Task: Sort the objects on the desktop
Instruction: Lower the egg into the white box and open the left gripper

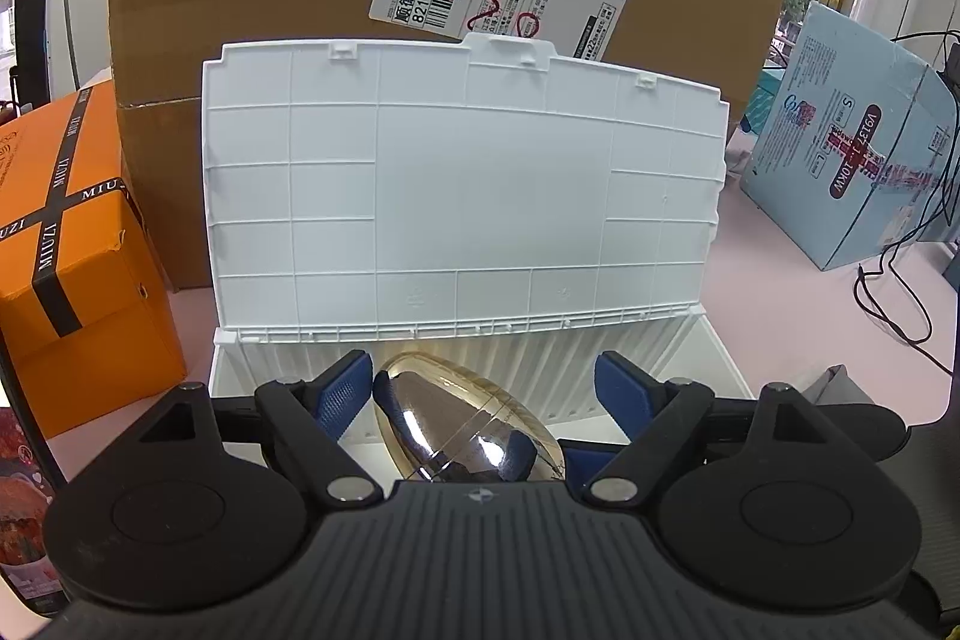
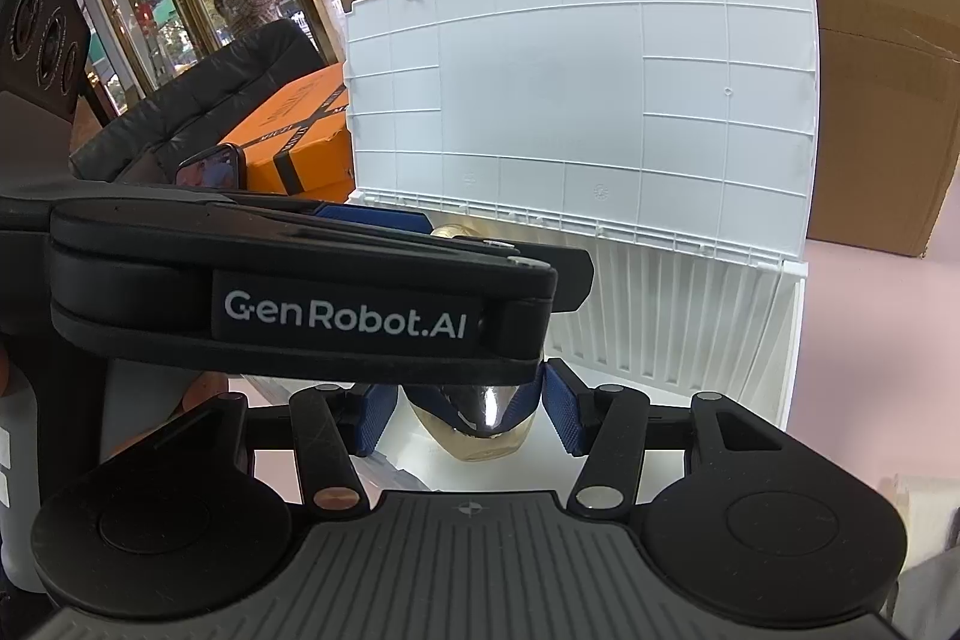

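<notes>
A shiny egg-shaped object [image 1: 462,418], chrome with a gold-tinted glass end, lies at the front of the open white plastic box [image 1: 708,364], whose lid [image 1: 456,196] stands upright. My left gripper [image 1: 483,391] hangs over it, wide open, its left pad [image 1: 342,394] close beside the egg and its right pad far off. In the right wrist view my right gripper [image 2: 468,409] is open and straddles the egg's [image 2: 480,430] near end with narrow gaps. The left gripper's black body [image 2: 300,298] crosses above and hides the egg's middle.
A big cardboard carton [image 1: 270,10] stands right behind the lid. An orange gift box [image 1: 78,244] sits left of the white box, and a light blue carton [image 1: 852,160] with black cables [image 1: 900,298] sits at right on the pink tabletop [image 1: 780,292]. A person stands far off.
</notes>
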### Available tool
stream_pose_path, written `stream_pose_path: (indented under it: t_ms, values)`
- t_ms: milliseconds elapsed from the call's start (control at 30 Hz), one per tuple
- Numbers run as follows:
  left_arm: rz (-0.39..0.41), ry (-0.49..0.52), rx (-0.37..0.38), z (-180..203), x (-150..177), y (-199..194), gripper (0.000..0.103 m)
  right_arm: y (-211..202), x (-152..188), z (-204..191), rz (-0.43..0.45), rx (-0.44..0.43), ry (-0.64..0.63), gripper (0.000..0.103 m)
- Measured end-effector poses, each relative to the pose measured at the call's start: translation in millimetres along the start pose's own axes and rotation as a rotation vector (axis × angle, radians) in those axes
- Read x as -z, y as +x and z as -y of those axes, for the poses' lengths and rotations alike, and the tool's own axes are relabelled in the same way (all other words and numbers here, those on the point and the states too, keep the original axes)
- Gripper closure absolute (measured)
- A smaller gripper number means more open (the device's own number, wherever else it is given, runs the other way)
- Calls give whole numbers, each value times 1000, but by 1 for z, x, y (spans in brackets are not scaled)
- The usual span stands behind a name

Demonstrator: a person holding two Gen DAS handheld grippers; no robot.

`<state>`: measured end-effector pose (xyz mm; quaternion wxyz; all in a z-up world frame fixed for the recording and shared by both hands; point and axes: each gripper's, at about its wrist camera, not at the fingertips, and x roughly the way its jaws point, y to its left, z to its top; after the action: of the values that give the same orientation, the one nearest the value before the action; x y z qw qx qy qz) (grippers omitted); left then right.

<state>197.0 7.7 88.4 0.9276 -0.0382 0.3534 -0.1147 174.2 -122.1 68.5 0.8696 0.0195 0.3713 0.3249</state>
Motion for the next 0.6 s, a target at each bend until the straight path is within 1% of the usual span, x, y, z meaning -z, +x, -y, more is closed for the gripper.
stream_pose_path:
  t_ms: [300,467,600]
  values:
    - [-7,7,-5,2,1,1,22,0,-1,1,1,0,1,52]
    - [-9,-10,-2,-1,1,0,21,1,0,0,26,13,-22,47]
    - [-6,-9,7,0,1,-1,20,2,0,-1,34,24,-32,46]
